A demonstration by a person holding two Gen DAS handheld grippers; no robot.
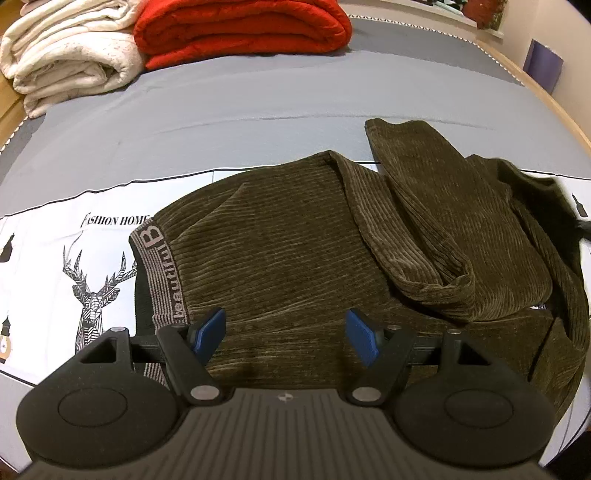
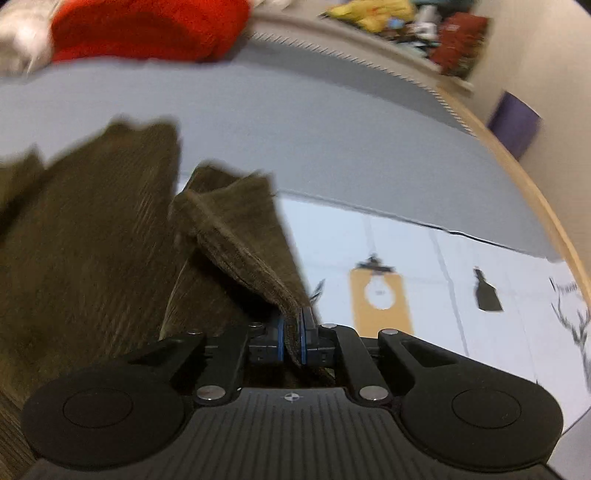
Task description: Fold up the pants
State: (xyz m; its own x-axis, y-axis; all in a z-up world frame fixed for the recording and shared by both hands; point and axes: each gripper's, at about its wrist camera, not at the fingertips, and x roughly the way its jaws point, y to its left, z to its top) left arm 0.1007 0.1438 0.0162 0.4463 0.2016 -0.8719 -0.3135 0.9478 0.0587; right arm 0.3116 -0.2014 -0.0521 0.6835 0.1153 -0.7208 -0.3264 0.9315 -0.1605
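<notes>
Olive corduroy pants (image 1: 295,251) lie crumpled on the bed, with the grey lettered waistband (image 1: 162,273) at the left and the legs bunched to the right. My left gripper (image 1: 286,336) is open, its blue pads hovering just above the seat of the pants near the waistband. In the right wrist view my right gripper (image 2: 292,338) is shut on a fold of the pants (image 2: 236,236), near a leg edge, and lifts it off the bed. That view is blurred by motion.
A grey bedspread (image 1: 258,96) with a white printed panel showing a deer (image 1: 96,291) covers the bed. A folded red blanket (image 1: 240,29) and a cream blanket (image 1: 66,62) lie at the far side. The wooden bed edge (image 2: 517,177) runs along the right.
</notes>
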